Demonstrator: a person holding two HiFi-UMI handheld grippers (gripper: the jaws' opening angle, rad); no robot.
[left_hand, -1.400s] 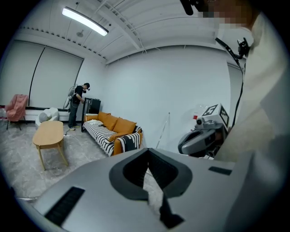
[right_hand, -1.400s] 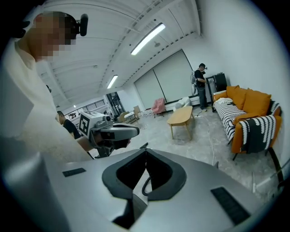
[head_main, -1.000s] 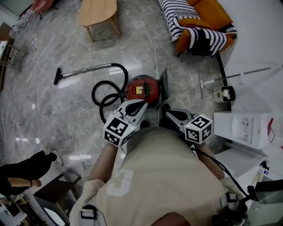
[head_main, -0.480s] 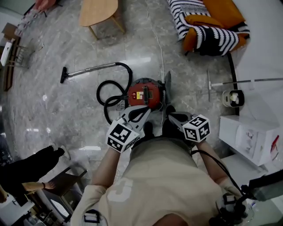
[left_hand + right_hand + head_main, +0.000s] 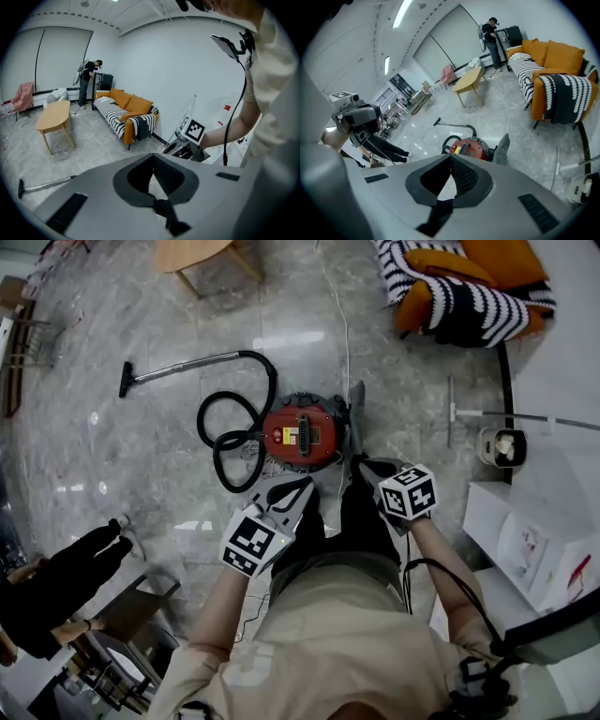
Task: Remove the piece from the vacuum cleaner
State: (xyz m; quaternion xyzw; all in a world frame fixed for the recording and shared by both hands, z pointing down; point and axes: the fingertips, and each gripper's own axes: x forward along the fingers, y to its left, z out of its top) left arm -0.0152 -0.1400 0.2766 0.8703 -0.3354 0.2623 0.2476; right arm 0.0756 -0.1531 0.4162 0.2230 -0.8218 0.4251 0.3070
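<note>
The red canister vacuum cleaner (image 5: pixel 302 432) stands on the marble floor, with a grey panel-like piece (image 5: pixel 356 420) upright at its right side. Its black hose (image 5: pixel 228 442) loops to the left and runs into a wand with a floor nozzle (image 5: pixel 124 390). My left gripper (image 5: pixel 300 487) is shut and empty, just short of the vacuum's near side. My right gripper (image 5: pixel 366 465) is shut and empty near the grey piece. The right gripper view shows the vacuum (image 5: pixel 471 149) and grey piece (image 5: pixel 502 148) just beyond the right gripper (image 5: pixel 450 156). The left gripper (image 5: pixel 152 156) points past the sofa.
A striped sofa with orange cushions (image 5: pixel 469 292) stands at the far right, a wooden table (image 5: pixel 192 254) at the far middle. A mop bucket (image 5: pixel 504 446) and a white cabinet (image 5: pixel 525 540) are on the right. A white cord (image 5: pixel 342 324) crosses the floor. A person's legs (image 5: pixel 56 587) are at left.
Both grippers have come down and forward toward the red vacuum, the right one more. Their jaws stayed shut. The head view has tilted further down over the vacuum.
</note>
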